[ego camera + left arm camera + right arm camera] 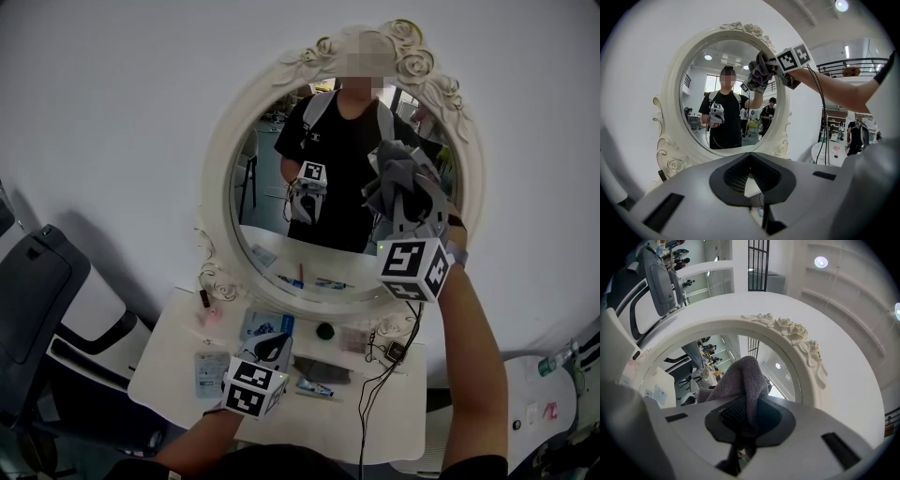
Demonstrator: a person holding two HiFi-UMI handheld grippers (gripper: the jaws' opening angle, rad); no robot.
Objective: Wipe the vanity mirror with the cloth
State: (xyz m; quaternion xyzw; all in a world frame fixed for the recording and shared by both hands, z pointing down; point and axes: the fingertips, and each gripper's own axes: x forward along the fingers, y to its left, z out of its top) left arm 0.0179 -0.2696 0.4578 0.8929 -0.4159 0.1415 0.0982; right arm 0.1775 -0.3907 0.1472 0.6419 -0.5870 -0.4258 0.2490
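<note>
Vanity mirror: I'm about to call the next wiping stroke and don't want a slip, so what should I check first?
1. Hold on the cloth: ok, right gripper jaws shut on it.
2. Contact with the vanity mirror glass, upper right: ok, cloth seems to meet its reflection.
3. Room for the left gripper: ok, shut, empty, low over the table, away from the mirror.
4. Hanging cable snag-free across the table: cannot tell.
5. Smears on the glass: cannot tell.

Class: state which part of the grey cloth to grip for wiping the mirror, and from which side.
Probably a bunched fold, gripped from the side away from the glass, as the right gripper does: the cloth then bulges ahead of the jaws towards the mirror.
</note>
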